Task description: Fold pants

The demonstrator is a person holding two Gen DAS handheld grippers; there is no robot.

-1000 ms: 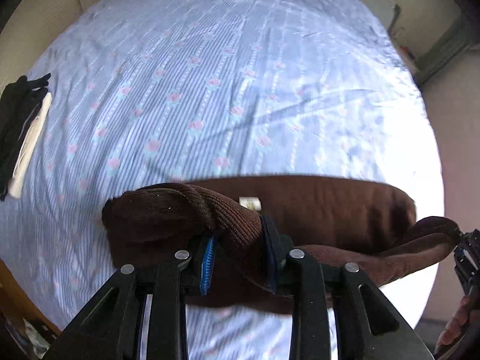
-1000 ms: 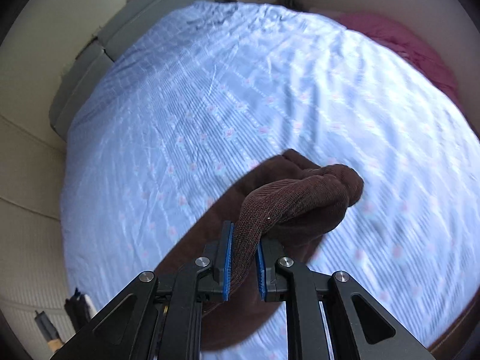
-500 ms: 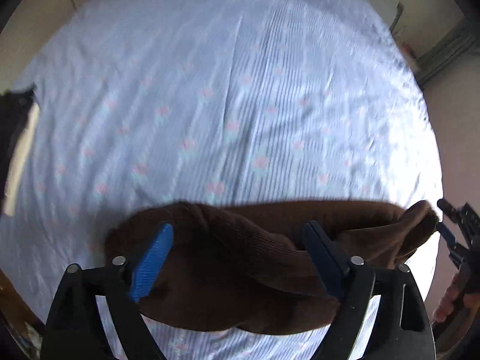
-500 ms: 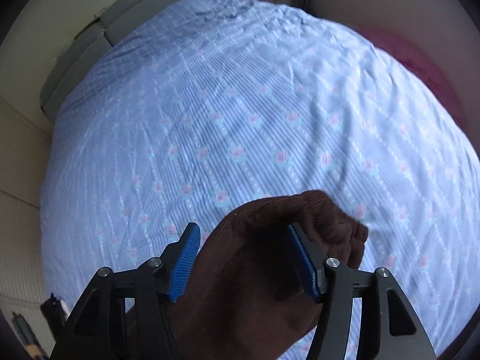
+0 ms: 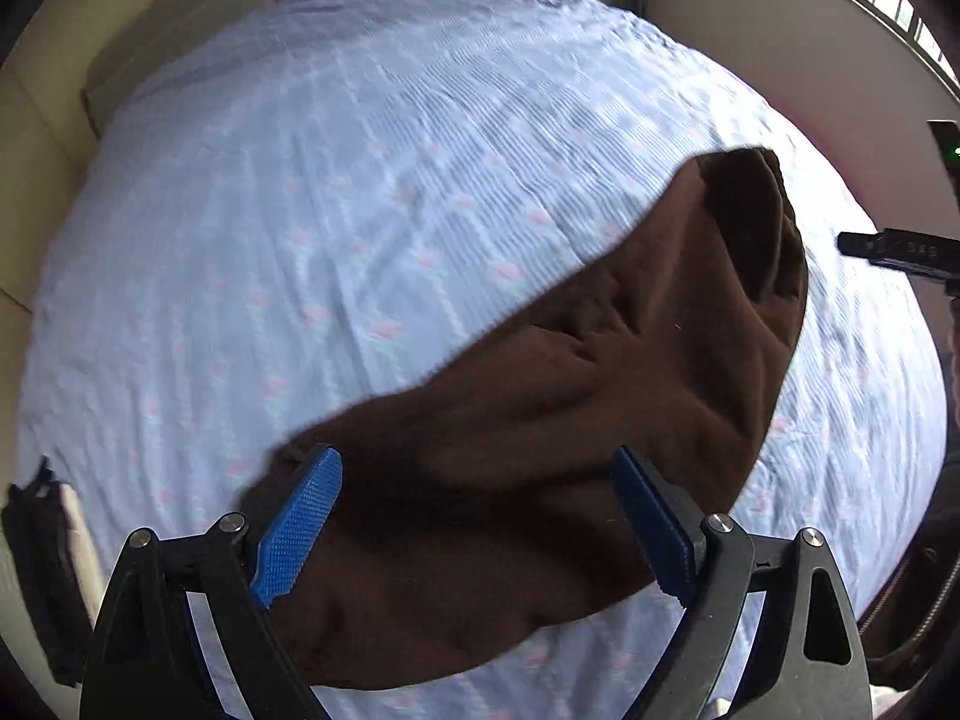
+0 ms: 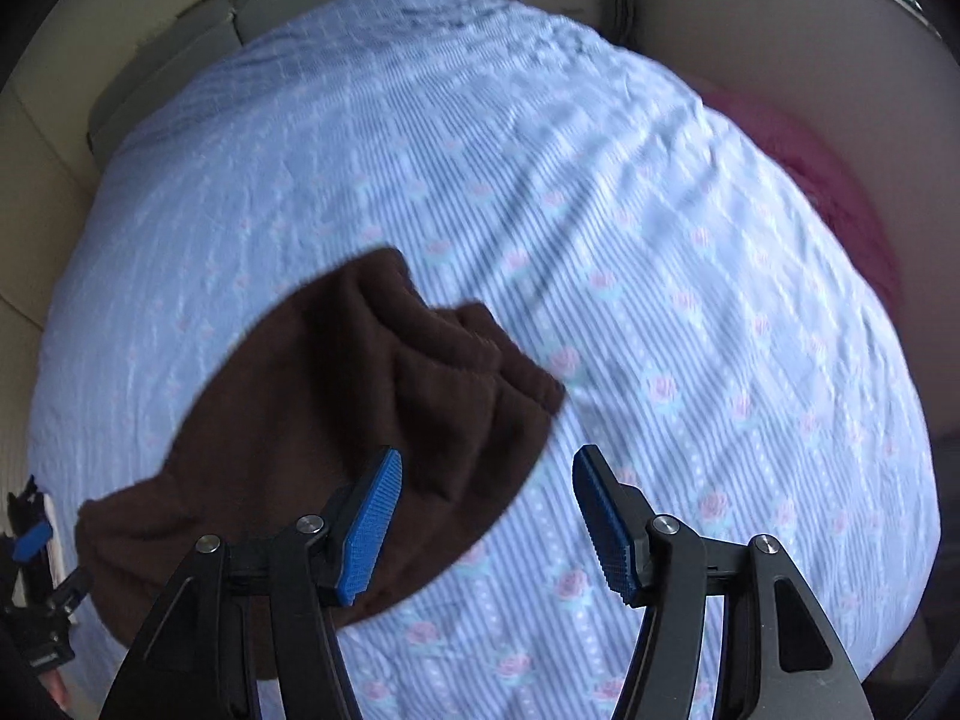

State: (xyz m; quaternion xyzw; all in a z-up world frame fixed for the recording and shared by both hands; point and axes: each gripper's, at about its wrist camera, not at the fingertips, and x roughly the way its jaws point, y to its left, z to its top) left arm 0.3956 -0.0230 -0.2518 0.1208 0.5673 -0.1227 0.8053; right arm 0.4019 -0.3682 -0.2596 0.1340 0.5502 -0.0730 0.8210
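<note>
With the left gripper (image 5: 474,516) and right gripper (image 6: 486,519) both spread wide and holding nothing, inspect the brown pants (image 5: 540,450) bundled on the near bedsheet (image 5: 372,180), then regrip an outer edge.

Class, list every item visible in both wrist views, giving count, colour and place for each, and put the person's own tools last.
pants: one, dark brown, bunched on the bedsheet, near edge
bedsheet: one, pale blue stripes with pink flowers, covering the bed
pink fabric: one, pink, past the bed's right edge
dark item with a cream strip: one, black, left edge of bed; cannot identify
left gripper: black, blue pads, open above the pants
right gripper: black, blue pads, open, empty
</note>
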